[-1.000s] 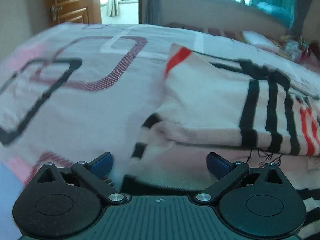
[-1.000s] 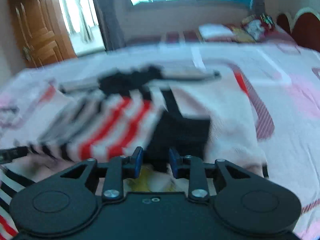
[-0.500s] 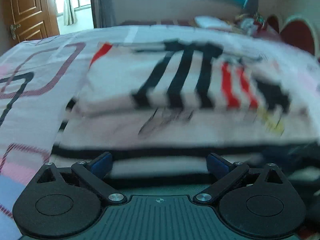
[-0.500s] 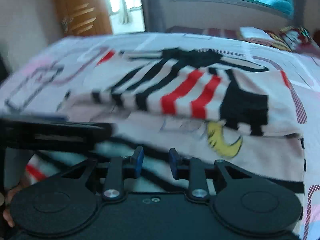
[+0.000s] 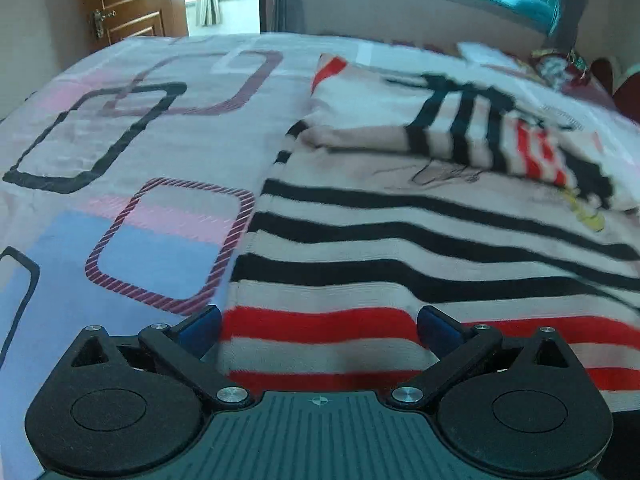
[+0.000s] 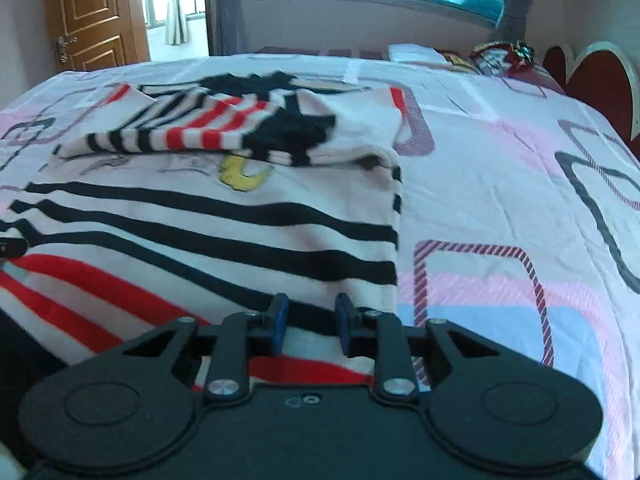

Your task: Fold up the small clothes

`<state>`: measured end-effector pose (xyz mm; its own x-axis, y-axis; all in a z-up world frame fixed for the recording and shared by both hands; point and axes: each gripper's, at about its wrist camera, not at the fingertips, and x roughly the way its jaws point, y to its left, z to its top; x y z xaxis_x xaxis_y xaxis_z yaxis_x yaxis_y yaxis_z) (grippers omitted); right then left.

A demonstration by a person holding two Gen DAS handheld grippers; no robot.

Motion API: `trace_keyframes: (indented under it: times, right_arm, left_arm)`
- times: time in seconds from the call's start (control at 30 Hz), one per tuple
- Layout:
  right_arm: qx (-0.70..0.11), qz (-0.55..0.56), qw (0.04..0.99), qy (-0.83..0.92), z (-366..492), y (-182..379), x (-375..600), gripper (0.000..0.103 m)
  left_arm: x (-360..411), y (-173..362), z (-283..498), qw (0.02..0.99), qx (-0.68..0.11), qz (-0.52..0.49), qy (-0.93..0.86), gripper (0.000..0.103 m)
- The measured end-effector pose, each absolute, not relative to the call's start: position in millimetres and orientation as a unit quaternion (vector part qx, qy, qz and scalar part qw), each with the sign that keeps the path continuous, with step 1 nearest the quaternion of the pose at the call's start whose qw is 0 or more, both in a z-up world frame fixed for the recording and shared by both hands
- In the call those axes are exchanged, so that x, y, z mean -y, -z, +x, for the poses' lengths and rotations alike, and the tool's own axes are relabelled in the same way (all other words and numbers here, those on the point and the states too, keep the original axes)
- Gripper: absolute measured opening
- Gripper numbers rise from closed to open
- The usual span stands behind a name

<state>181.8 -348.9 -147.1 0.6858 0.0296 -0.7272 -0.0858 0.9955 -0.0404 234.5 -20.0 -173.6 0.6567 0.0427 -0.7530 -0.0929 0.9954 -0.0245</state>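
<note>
A small soft knit sweater with black, red and cream stripes (image 5: 420, 248) lies flat on the bed with the pink and blue square-patterned sheet (image 5: 120, 152). Its sleeves are folded across the top.

The left claw (image 5: 318, 330) is wide open over the bottom hem, holding nothing. The right claw (image 6: 308, 326) is partly open at the hem's other corner; whether it pinches cloth cannot be told.

If only one claw grabs, the hem could lift crooked and the sleeves could slide. No boxes or baskets are in sight.

Sweater (image 5: 420, 240) — cream, black and red stripes, bedsheet (image 6: 520, 184) — pink-blue squares
</note>
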Motion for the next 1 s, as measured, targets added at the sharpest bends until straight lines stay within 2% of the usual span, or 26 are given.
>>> trace_keyframes:
  times: [0.1,0.2,0.37,0.67,0.87,1.0]
  right_arm:
    - [-0.386,-0.009,0.919,-0.083,173.0,139.7,331.3,0.03]
    - [-0.381,-0.028,0.913,-0.144,171.2,140.8,293.5,0.028]
    - [-0.392,-0.056,0.896,-0.201,165.5,151.0,258.3,0.029]
    - [-0.395,-0.043,0.91,-0.122,123.2,157.2,318.1,0.022]
    - [-0.396,-0.027,0.916,-0.064,99.1,150.8,314.9,0.03]
    - [-0.373,-0.004,0.924,-0.085,90.4,137.3,278.8,0.03]
  left_arm:
    - [50.7,167.4,226.4,0.916,-0.4,-0.014,-0.007,0.103]
    - [73.6,173.0,222.8,0.914,-0.406,-0.009,0.008,0.103]
    - [60.5,185.9,206.3,0.915,-0.402,0.013,-0.004,0.103]
    - [28.6,183.7,175.8,0.914,-0.405,0.022,-0.001,0.103]
    - [21.6,166.7,163.6,0.912,-0.411,0.012,0.009,0.103]
    - [25.3,159.6,161.1,0.914,-0.404,0.018,0.03,0.103]
